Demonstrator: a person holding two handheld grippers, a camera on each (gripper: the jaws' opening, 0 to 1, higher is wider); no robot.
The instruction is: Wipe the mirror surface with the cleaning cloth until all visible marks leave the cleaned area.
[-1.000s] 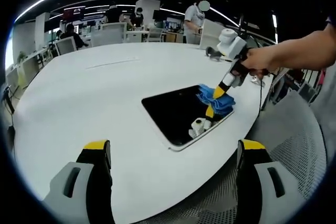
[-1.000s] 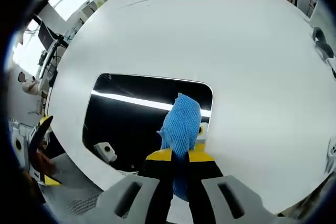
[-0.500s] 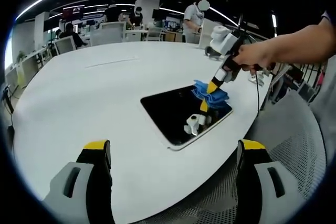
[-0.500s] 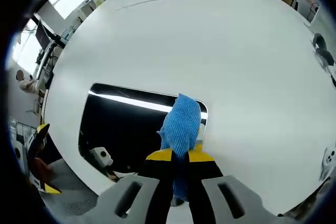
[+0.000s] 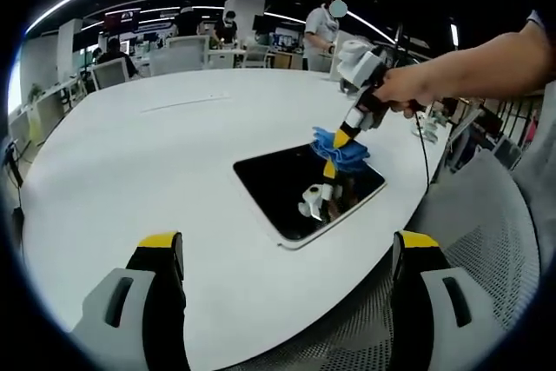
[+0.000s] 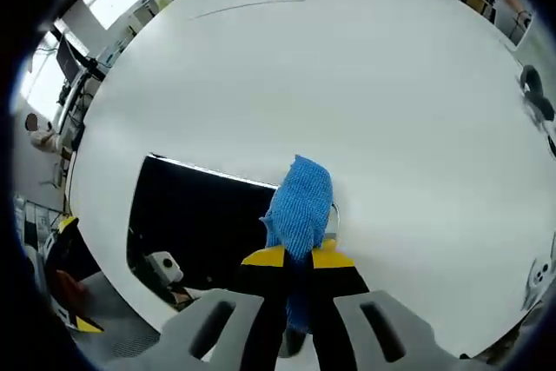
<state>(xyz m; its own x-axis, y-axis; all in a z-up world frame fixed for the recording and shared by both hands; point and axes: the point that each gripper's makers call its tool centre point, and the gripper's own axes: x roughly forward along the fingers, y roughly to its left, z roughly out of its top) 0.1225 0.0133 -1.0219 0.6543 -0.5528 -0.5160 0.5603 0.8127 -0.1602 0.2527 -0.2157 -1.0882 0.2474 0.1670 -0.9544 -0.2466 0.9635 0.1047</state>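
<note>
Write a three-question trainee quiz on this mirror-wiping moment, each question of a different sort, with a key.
1. True or false: the left gripper grips the blue cloth.
2. Multiple choice: the cloth sits at which part of the mirror? A) its middle B) a far corner, seen in the left gripper view C) off the mirror, on the white table
3. Fill in: the right gripper has its fingers ____ on the cloth.

Key: 1 false, its fingers stand apart and empty; 2 B; 3 shut.
</note>
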